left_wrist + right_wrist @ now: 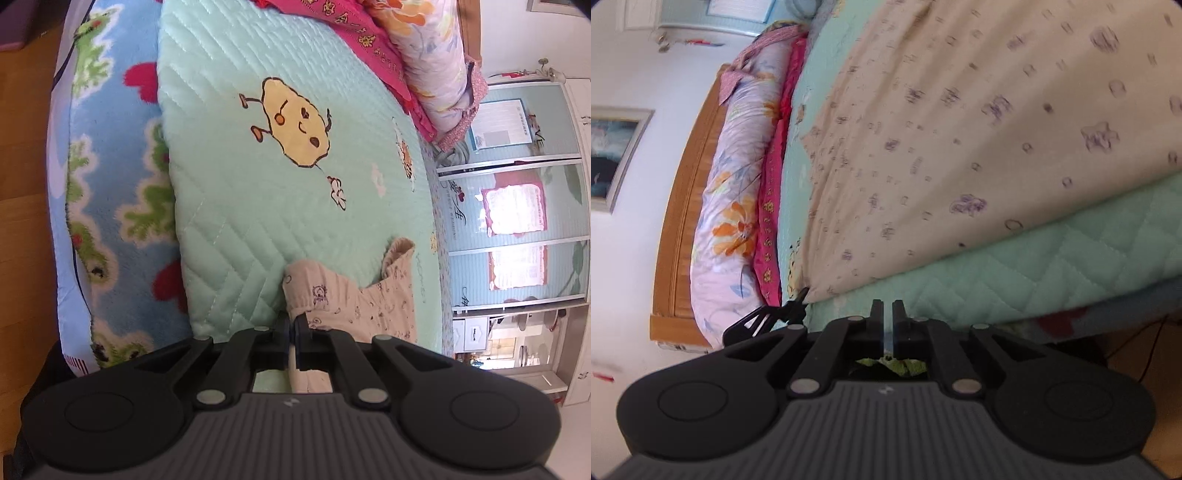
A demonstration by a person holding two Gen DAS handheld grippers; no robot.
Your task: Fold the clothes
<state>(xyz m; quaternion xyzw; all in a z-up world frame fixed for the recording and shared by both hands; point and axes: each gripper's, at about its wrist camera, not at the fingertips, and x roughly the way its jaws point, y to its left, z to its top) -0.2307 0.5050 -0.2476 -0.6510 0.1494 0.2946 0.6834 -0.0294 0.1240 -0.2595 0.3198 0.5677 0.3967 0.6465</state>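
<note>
left gripper (292,322) | black fingers, grey ribbed body, silver pivots | right gripper (887,308) | same

A mint quilt (258,221) with a cartoon potato (295,122) covers the bed, a fleece blanket (118,206) under its edge, a floral duvet (731,192) along the wooden headboard (683,206)

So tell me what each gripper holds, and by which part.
Left gripper pinches the beige garment at its edge. Right gripper holds nothing.
</note>
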